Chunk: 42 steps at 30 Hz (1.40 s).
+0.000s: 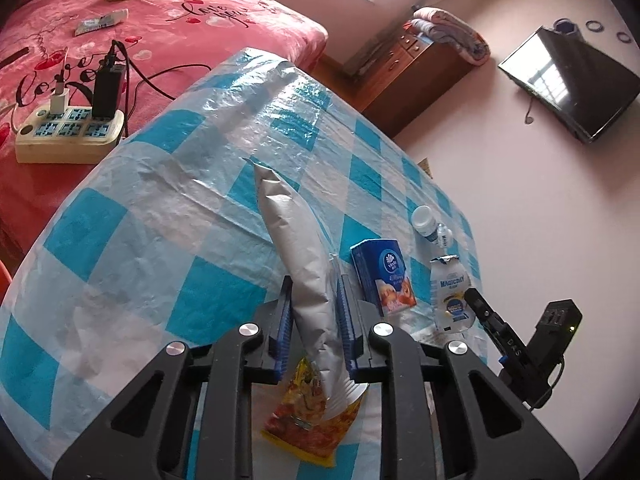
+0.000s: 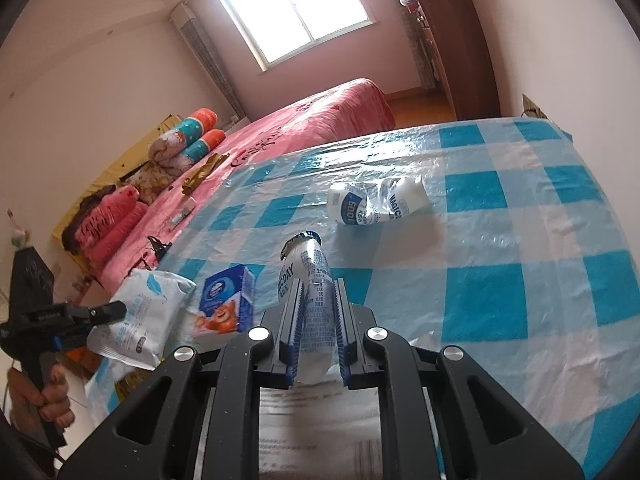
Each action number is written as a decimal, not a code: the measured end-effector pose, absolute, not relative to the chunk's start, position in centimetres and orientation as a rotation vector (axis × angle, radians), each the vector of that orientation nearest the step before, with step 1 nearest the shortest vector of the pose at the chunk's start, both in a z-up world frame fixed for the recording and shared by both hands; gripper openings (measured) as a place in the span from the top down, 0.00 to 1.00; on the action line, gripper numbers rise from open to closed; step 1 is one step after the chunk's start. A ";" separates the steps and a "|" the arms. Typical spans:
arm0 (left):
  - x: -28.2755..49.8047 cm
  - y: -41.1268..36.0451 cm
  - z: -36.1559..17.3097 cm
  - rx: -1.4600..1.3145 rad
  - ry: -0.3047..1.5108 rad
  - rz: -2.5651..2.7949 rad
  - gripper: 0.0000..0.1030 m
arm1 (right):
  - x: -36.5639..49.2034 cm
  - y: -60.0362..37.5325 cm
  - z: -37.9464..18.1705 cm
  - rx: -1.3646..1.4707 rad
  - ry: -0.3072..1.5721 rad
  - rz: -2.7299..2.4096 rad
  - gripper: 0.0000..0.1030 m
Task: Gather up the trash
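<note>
My left gripper (image 1: 314, 292) is shut on a puffy white foil bag (image 1: 296, 240), held above the blue-checked table cover (image 1: 160, 208). A yellow and red snack wrapper (image 1: 316, 420) lies below it. My right gripper (image 2: 318, 284) is shut on a white Magicday pouch (image 2: 308, 280) that stands up between its pads. In the left wrist view the right gripper (image 1: 474, 298) grips that pouch (image 1: 450, 292). The right wrist view shows the left gripper (image 2: 108, 310) with the white bag (image 2: 140, 316). A blue carton (image 2: 228, 300) and a crushed white bottle (image 2: 376, 200) lie on the table.
A pink bed (image 1: 200, 20) borders the table's far side, with a power strip (image 1: 68, 132) and cables on it. A printed sheet (image 2: 316, 428) lies under my right gripper. A person's hand (image 2: 52, 396) holds the left gripper's handle. A wooden cabinet (image 1: 412, 76) stands beyond the table.
</note>
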<state>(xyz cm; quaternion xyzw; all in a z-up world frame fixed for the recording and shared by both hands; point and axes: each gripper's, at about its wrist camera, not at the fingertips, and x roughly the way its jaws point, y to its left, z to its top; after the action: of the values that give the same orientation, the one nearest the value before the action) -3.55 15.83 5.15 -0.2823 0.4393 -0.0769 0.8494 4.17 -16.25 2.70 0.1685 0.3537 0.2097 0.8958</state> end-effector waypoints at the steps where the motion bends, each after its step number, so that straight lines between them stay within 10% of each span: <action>1: -3.8 16.1 5.1 -0.601 0.920 -0.172 0.78 | 4.0 -16.1 2.8 0.351 0.733 0.436 0.84; 28: -9.7 23.7 3.7 -0.686 0.904 -0.257 0.83 | -0.8 -7.0 5.6 0.258 0.789 0.567 0.84; 31: -9.8 23.9 3.0 -0.609 0.951 -0.217 0.74 | -1.2 -5.7 5.4 0.234 0.802 0.583 0.84; 36: -10.0 22.4 3.4 -0.374 0.969 -0.142 0.28 | -1.6 -4.5 4.9 0.201 0.820 0.589 0.84; 42: -8.7 19.1 3.1 -0.184 1.017 -0.103 0.17 | -2.1 -4.5 5.0 0.195 0.822 0.580 0.84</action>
<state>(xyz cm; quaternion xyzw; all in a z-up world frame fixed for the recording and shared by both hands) -8.69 19.07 3.06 -0.0879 0.4860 -0.0494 0.8681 -2.06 -4.46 5.00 0.0931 0.3931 0.2776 0.8716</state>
